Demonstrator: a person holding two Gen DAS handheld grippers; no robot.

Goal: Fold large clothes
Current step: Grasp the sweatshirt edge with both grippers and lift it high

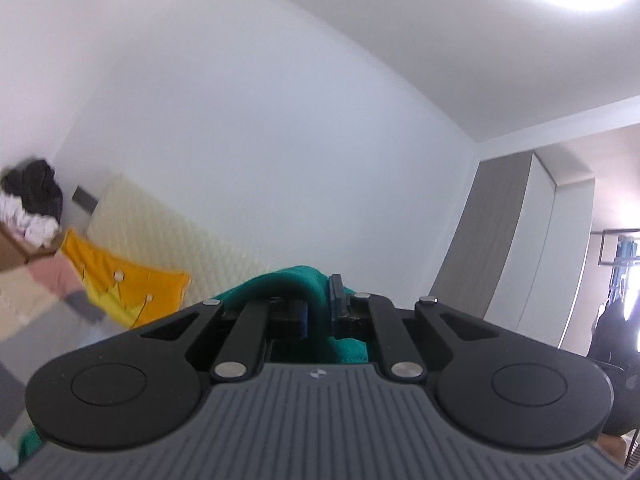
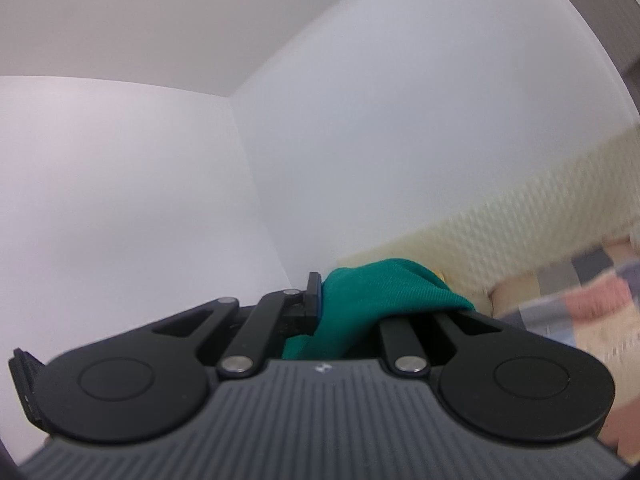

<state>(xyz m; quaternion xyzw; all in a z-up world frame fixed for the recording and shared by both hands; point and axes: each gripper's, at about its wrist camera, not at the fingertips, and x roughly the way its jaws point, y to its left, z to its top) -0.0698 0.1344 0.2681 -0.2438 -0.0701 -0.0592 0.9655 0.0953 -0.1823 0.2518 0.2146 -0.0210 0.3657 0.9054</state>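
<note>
A green garment (image 1: 308, 284) is pinched in my left gripper (image 1: 320, 308), which is shut on it and raised high, tilted up toward the white wall. The cloth drapes over the left finger and hangs down between the arms. In the right wrist view the same green garment (image 2: 368, 296) is pinched in my right gripper (image 2: 324, 300), also shut on it and held up; the cloth covers the right finger. The rest of the garment hangs below both cameras, hidden.
A bed with a checked cover (image 2: 580, 304) and a cream padded headboard (image 1: 168, 228) lies below. A yellow pillow (image 1: 124, 280) leans on it. A box of clothes (image 1: 28, 216) stands far left. A wardrobe (image 1: 520, 240) stands right.
</note>
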